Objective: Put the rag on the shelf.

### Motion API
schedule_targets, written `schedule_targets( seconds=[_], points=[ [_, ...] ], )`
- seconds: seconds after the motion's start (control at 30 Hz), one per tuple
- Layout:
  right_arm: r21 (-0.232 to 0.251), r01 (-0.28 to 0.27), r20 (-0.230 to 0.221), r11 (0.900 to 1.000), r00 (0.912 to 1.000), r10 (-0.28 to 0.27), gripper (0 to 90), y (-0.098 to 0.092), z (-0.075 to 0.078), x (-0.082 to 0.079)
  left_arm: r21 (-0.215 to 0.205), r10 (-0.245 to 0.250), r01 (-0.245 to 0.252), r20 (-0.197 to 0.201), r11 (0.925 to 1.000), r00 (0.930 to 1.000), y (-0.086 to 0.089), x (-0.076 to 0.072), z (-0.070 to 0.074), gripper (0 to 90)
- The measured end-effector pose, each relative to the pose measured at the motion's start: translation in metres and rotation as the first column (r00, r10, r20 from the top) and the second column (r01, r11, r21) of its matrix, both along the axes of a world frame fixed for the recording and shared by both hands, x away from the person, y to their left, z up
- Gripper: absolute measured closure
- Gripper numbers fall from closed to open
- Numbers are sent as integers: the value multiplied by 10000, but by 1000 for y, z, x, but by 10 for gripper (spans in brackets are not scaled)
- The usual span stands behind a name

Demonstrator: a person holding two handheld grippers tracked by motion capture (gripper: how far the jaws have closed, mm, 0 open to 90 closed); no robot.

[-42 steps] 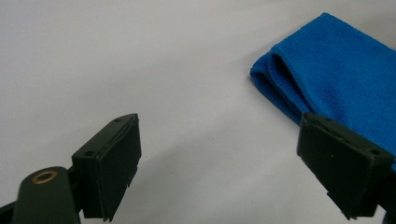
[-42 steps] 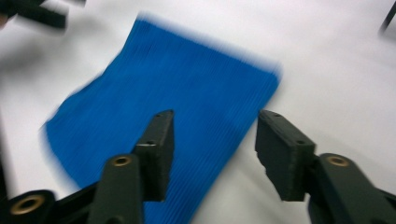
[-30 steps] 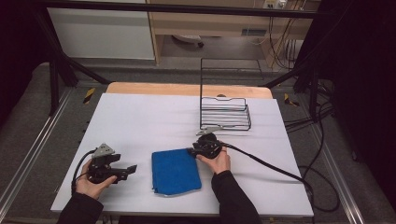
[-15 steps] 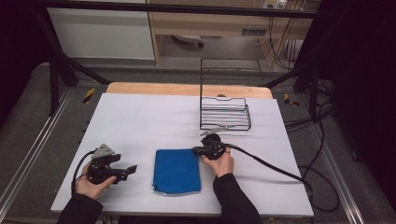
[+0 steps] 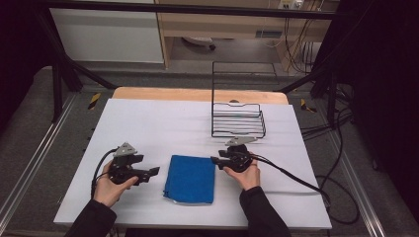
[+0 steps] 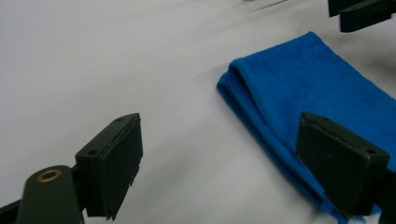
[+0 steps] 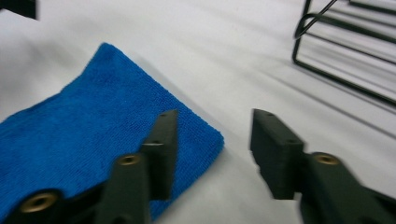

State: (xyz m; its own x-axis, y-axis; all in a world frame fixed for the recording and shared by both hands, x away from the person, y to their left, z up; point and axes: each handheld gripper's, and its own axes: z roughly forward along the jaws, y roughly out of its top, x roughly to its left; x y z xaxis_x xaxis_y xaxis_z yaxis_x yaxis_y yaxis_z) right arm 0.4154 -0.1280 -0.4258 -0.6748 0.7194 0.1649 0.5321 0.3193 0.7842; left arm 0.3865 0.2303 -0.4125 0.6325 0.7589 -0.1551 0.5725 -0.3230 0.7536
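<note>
- From the high view, your blue cloth [image 5: 190,178] lies folded flat on the white table [image 5: 163,123], near your edge, right between your two hands. That spot makes it easy for both hands to reach.
- Your left claw [image 5: 150,172] sits just left of the cloth and points at it. Your right claw [image 5: 214,160] is at the cloth's far right corner. The wire rack [image 5: 237,121] stands just behind your right hand, so mind it if you lift that way. The table left of and beyond the cloth is wide and bare, so there is lots of room there.
- In the left gripper view, your left claw [image 6: 233,172] is wide open with nothing in it. The cloth's folded edge [image 6: 243,98] lies just ahead, partly behind one jaw.
- In the right gripper view, your right claw [image 7: 212,154] has just been opening. Its pads hold nothing. The cloth corner [image 7: 212,137] sits under one jaw, let go and flat. The rack's wires are near, up on the right.
</note>
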Motion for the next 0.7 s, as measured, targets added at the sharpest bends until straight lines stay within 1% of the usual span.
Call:
schedule_targets(
  seconds=[0.03,0.07,0.1,0.13,0.17,0.27,0.3,0.33,0.37,0.43,0.47,0.5,0.53,0.57,0.6,0.67,0.7],
  points=[
    [133,-79,208,9999,9998,76,409,-8,3,-5,41,-51,51,-25,10000,10000,-5,4,2,191],
    [192,-69,274,9998,9996,64,369,-12,3,-8,61,-91,91,-53,9999,9999,-10,9,3,208],
    [191,-105,339,9998,9994,98,348,-16,3,-10,103,-73,74,-85,9999,9999,-15,13,4,228],
    [191,-105,339,9998,9994,98,348,-16,3,-10,107,-57,58,-77,9999,10000,-20,17,5,228],
    [167,-175,417,9997,9990,167,285,-21,2,-15,201,-58,60,-100,9998,9999,-24,22,5,289],
    [269,-209,264,9994,9994,202,216,-26,-3,-20,555,4,9,-234,9985,9997,-36,34,1,371],
    [261,-220,212,9994,9995,215,208,-27,-5,-20,636,18,4,-341,9980,9994,-40,38,-1,398],
    [261,-220,212,9994,9995,215,208,-27,-5,-20,612,8,21,-468,9981,9989,-43,41,-4,398],
    [263,-187,126,9995,9998,184,190,-27,-6,-21,612,17,17,-567,9981,9984,-46,43,-7,449],
    [374,-212,111,9991,9997,208,188,-27,-6,-20,814,-20,79,-725,9966,9974,-51,47,-13,487],
    [444,-237,112,9987,9997,232,192,-27,-5,-20,880,-108,183,-849,9960,9963,-53,48,-16,509],
    [444,-237,112,9987,9997,232,192,-27,-5,-20,902,-194,281,-952,9955,9953,-54,49,-18,509],
    [517,-239,128,9984,9996,233,199,-26,-5,-20,869,-257,346,-1020,9956,9945,-54,50,-21,537],
    [577,-253,113,9980,9996,247,208,-26,-5,-20,839,-313,404,-1071,9957,9938,-55,50,-23,561],
    [672,-261,79,9974,9996,256,228,-26,-5,-20,913,-357,460,-1110,9948,9932,-56,51,-24,604],
    [697,-250,49,9973,9997,247,236,-25,-5,-20,1001,-416,525,-1077,9936,9933,-59,51,-27,616],
    [658,-248,40,9975,9997,246,245,-24,-5,-18,1048,-451,559,-1026,9929,9937,-60,51,-27,641]
  ],
)
